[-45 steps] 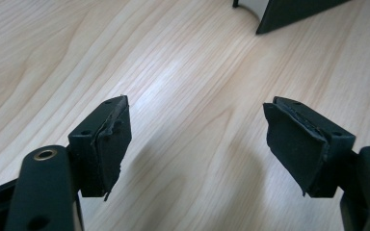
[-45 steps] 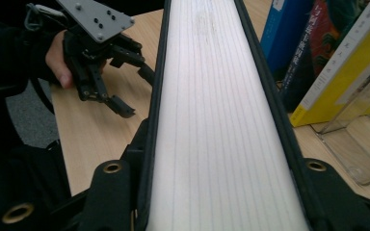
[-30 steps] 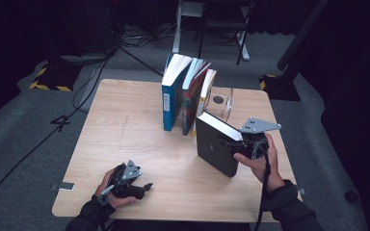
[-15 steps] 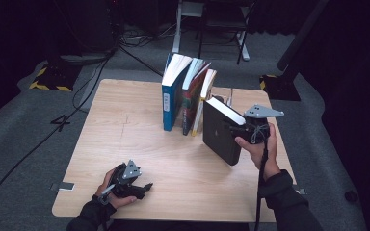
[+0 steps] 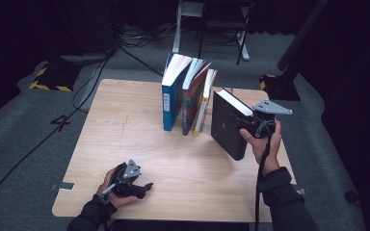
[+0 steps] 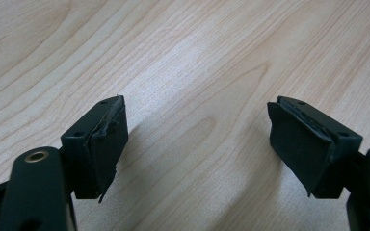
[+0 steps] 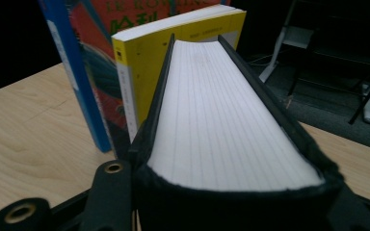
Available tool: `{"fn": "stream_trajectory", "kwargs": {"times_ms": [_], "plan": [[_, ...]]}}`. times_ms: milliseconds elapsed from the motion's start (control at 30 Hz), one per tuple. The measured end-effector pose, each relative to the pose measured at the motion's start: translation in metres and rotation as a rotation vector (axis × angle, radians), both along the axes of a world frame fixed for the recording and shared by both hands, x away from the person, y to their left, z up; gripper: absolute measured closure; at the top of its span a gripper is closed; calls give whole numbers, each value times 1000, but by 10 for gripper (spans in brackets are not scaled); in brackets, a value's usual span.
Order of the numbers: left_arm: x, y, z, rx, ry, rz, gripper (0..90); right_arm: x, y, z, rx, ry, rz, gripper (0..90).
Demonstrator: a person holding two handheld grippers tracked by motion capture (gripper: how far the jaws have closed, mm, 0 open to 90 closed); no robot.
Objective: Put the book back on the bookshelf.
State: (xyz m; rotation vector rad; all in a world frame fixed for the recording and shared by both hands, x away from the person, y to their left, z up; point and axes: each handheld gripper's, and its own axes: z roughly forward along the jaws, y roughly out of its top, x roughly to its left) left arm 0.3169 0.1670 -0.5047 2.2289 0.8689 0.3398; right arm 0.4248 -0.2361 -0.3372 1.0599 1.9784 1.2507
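Gripping a thick black book right of centre in the high view, the right claw is clamped on its edge, holding it upright and tilted just beside a row of standing books. In the right claw view the black book's white page block runs away from the camera toward the yellow book, with the red book and the blue book further left. Whether its lower edge touches the table cannot be told. The left claw rests at the lower left of the high view with its jaws wide apart over bare wood, holding nothing. The risk, as I judge it, is that the heavy book, held at one edge only, pivots or slips in the clamp; and if pushed against the leaning row, it could topple the yellow book and its neighbours.
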Motion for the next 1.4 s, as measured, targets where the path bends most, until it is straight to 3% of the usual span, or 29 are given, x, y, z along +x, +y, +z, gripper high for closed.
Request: {"fn": "stream_trajectory", "kwargs": {"times_ms": [200, 300, 400, 500, 767, 1033, 1200, 1400], "plan": [[1, -1, 0, -3, 1, 2, 215, 18, 11, 1, 32, 20, -34, 533], [0, -1, 0, -3, -1, 4, 218, 28, 19, 3, 33, 19, -90, 534], [0, -1, 0, -2, -2, 9, 219, 41, 24, 4, 65, 39, -129, 534], [0, -1, 0, 1, -3, 6, 220, 52, 35, 5, 41, 25, -179, 533], [-1, -2, 0, 1, -3, -2, 223, 73, 43, -6, 59, 10, -264, 533], [-2, -2, 0, 1, -7, -9, 225, 86, 43, -19, 67, -15, -273, 531], [-2, -3, 0, 4, -9, -12, 225, 85, 39, -21, 66, -24, -251, 529], [-2, -2, 0, 2, -2, -16, 224, 74, 36, -21, 20, 10, -220, 524]]}}
